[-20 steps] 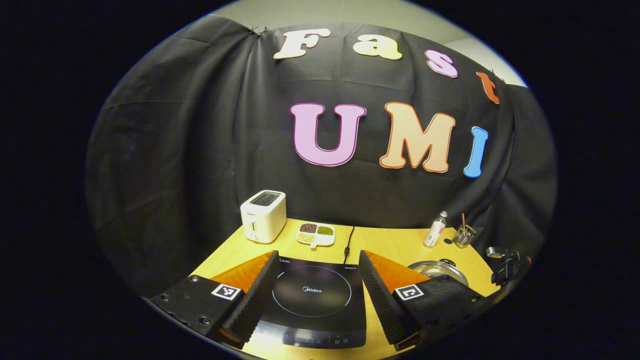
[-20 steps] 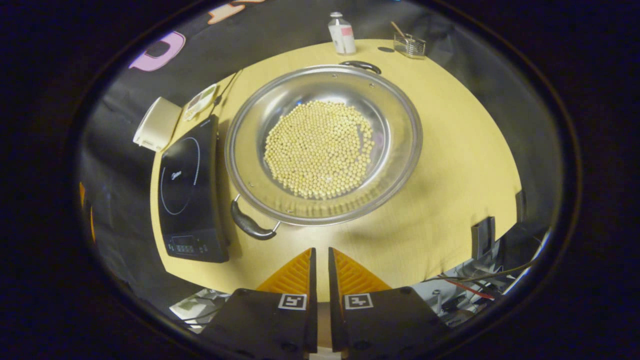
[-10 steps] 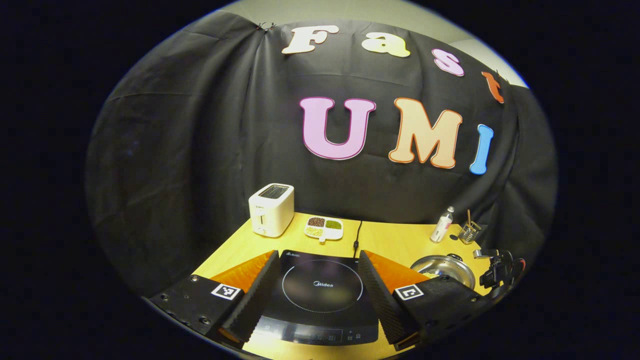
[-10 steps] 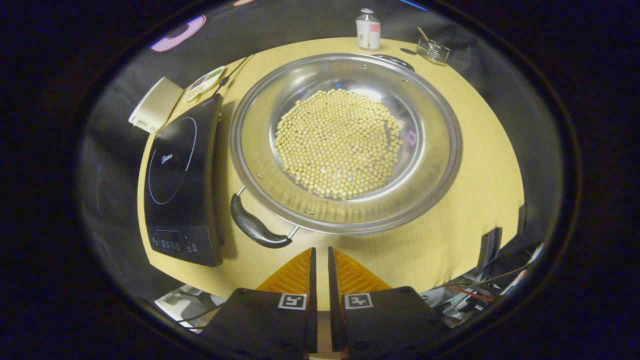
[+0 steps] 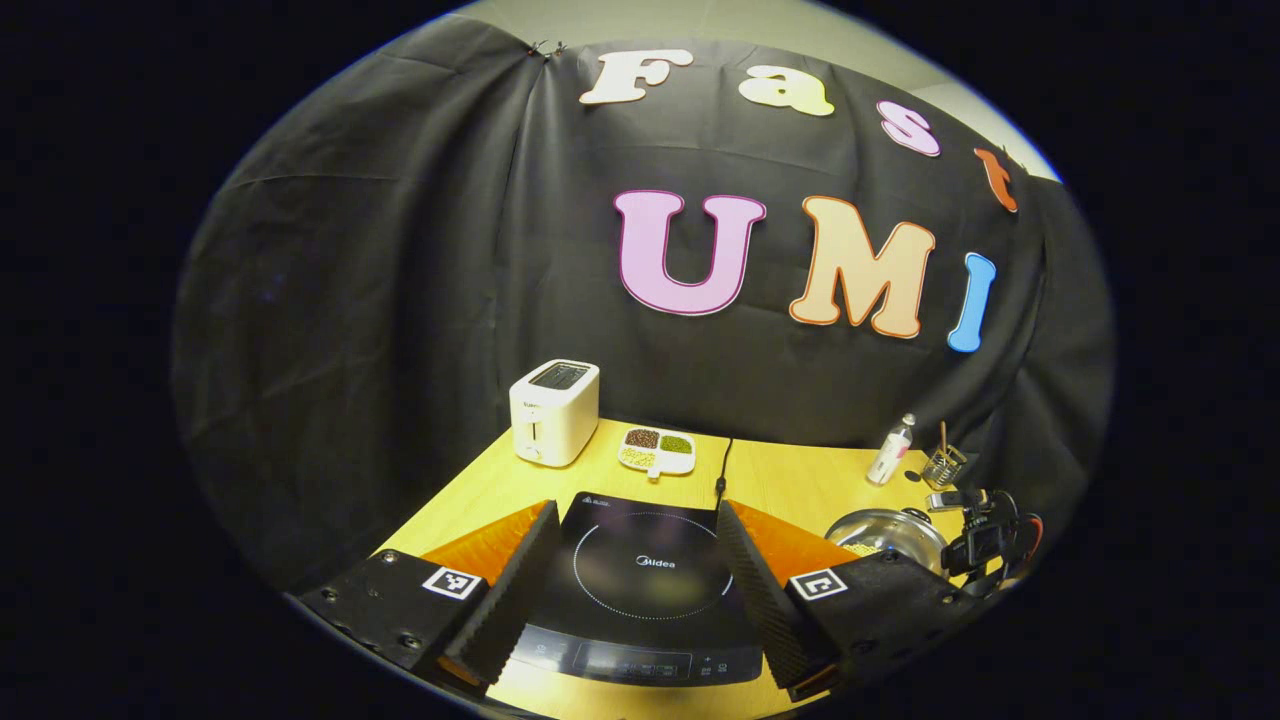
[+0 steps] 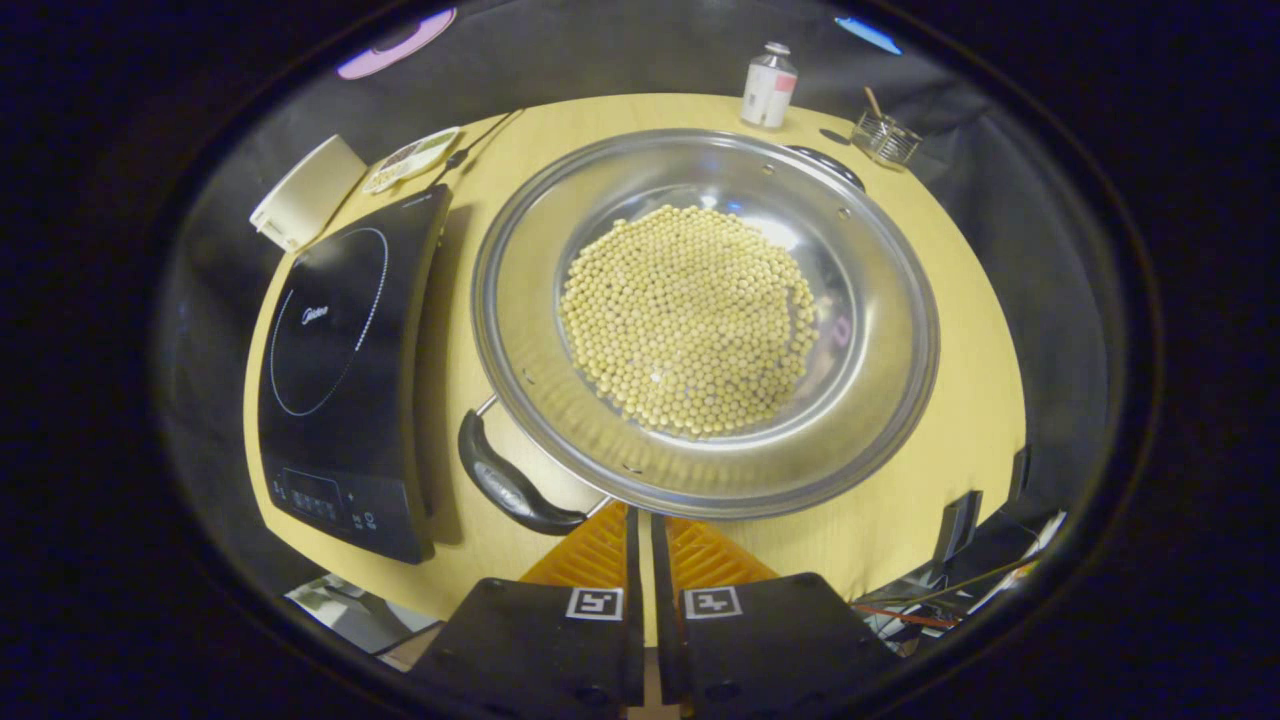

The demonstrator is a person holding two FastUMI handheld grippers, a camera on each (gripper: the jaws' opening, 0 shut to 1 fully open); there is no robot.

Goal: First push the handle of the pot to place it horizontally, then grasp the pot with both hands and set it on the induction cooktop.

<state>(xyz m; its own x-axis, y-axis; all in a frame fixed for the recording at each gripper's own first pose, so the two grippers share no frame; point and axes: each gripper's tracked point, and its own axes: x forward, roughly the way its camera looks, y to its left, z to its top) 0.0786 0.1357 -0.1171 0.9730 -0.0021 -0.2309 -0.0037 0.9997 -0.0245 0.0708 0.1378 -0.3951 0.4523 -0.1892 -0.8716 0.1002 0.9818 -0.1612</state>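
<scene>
Yellow bench (image 6: 960,330) under me carries, from the left, the induction cooktop (image 6: 340,370) and beside it the steel pot (image 6: 700,320) with its bed of beans (image 6: 690,315). My left gripper (image 5: 635,585) hangs over the cooktop, jaws wide apart. My right gripper (image 6: 641,530) points at the pot's near handle (image 6: 510,487), jaws almost together, holding nothing. Loaded, the pot should feel heavy and slick; I'd grip its two handles.
</scene>
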